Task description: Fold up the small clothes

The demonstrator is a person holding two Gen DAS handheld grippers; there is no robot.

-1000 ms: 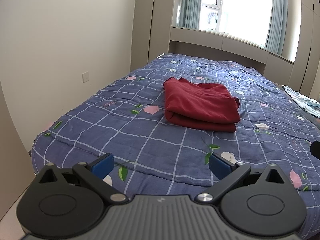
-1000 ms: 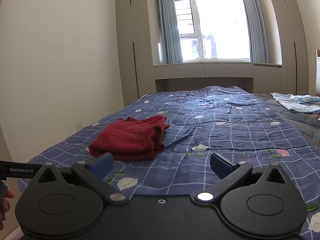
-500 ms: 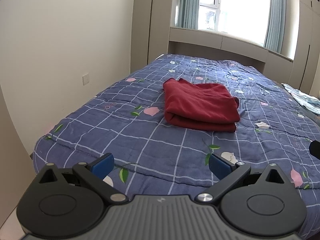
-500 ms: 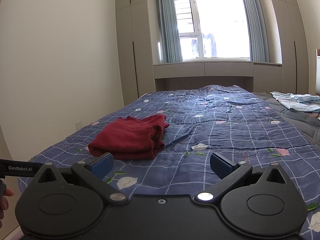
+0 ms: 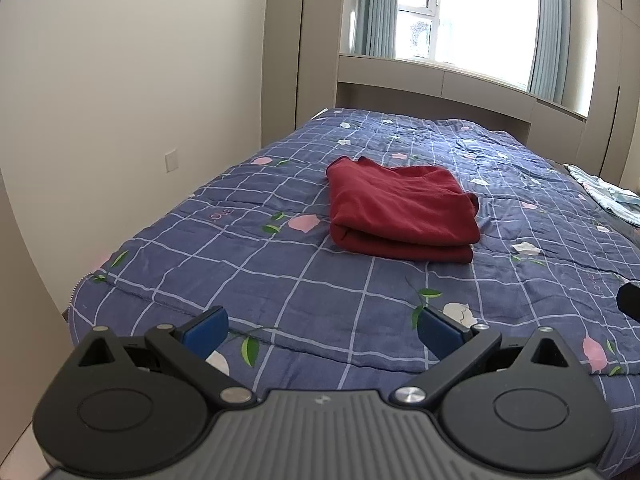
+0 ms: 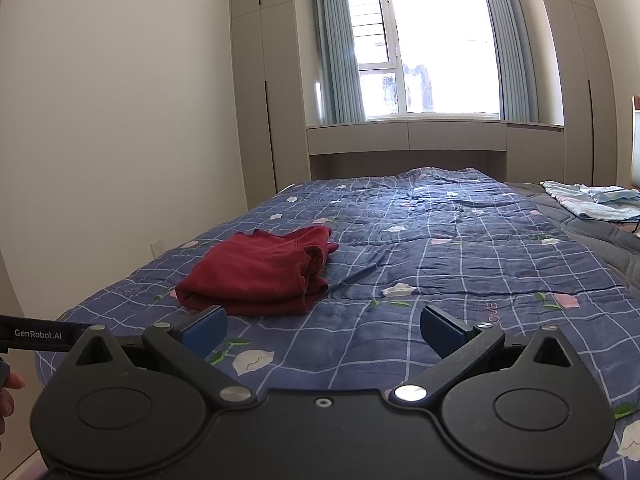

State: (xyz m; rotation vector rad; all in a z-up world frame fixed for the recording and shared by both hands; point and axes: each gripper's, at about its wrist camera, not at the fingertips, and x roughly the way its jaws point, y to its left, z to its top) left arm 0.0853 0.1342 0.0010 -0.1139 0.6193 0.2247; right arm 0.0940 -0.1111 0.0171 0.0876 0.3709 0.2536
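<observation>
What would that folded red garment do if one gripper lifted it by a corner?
The red garment is soft cloth in loose layers, so it would likely droop and unfold. It looks light for its bulk. Pushed across the quilt, it would probably bunch rather than slide.

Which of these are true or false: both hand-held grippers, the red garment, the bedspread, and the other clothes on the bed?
1. The dark red fabric garment lies folded on the blue checked floral quilt. True.
2. The left hand-held gripper is shut on the garment. False: its jaws are wide apart and empty, short of the garment.
3. The right hand-held gripper is open and holds nothing. True.
4. The pale blue crumpled clothes are stacked on the red garment. False: they lie apart at the bed's far right side.
5. The curtains are drawn shut. False: the bright window shows between them.
</observation>
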